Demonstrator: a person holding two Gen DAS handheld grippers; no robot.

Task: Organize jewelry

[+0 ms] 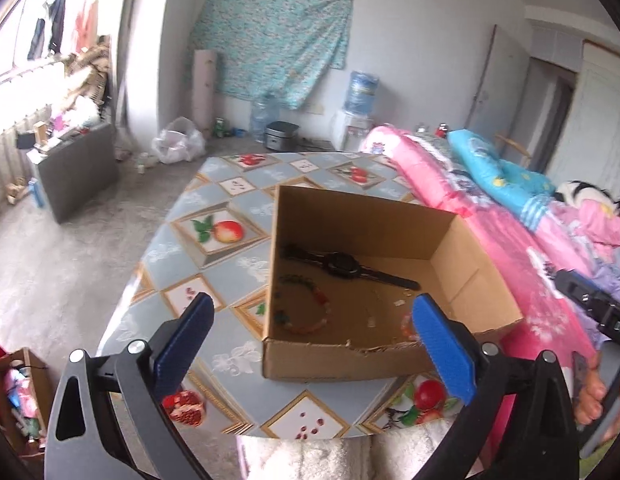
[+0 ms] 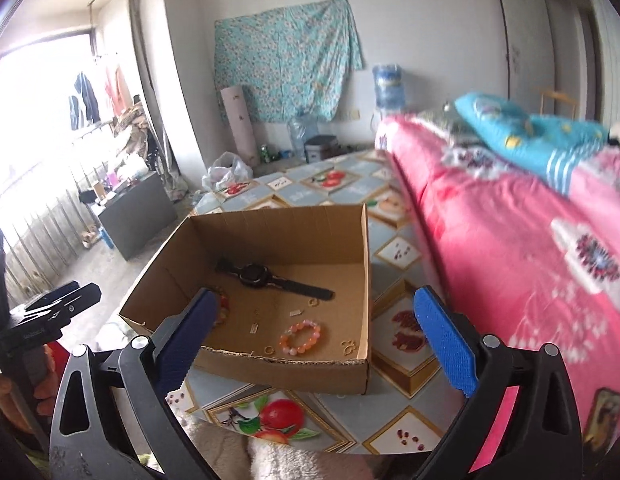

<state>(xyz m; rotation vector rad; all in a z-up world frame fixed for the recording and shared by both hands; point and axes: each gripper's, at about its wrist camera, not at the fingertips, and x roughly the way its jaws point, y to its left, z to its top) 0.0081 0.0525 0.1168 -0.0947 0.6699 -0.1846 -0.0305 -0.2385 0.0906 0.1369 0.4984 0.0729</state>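
Note:
An open cardboard box (image 1: 342,364) (image 2: 270,368) stands on the fruit-patterned table (image 1: 230,272) (image 2: 394,364). Inside lie a black watch (image 1: 342,264) (image 2: 270,276), a multicoloured bead bracelet (image 1: 310,308), an orange bead bracelet (image 2: 301,337), small gold rings (image 2: 313,302) and small earrings (image 2: 347,346). My left gripper (image 1: 310,344) is open and empty, held above the box's near wall. My right gripper (image 2: 310,340) is open and empty, held over the box's near side. The right gripper's body shows in the left wrist view (image 1: 590,304); the left gripper's body shows in the right wrist view (image 2: 50,312).
A bed with pink and blue bedding (image 1: 490,184) (image 2: 510,208) runs along the table's right side. A grey cabinet (image 1: 78,176) stands on the floor at left. A fluffy white cloth (image 2: 294,460) lies at the table's near edge. Water jugs (image 1: 362,92) stand by the far wall.

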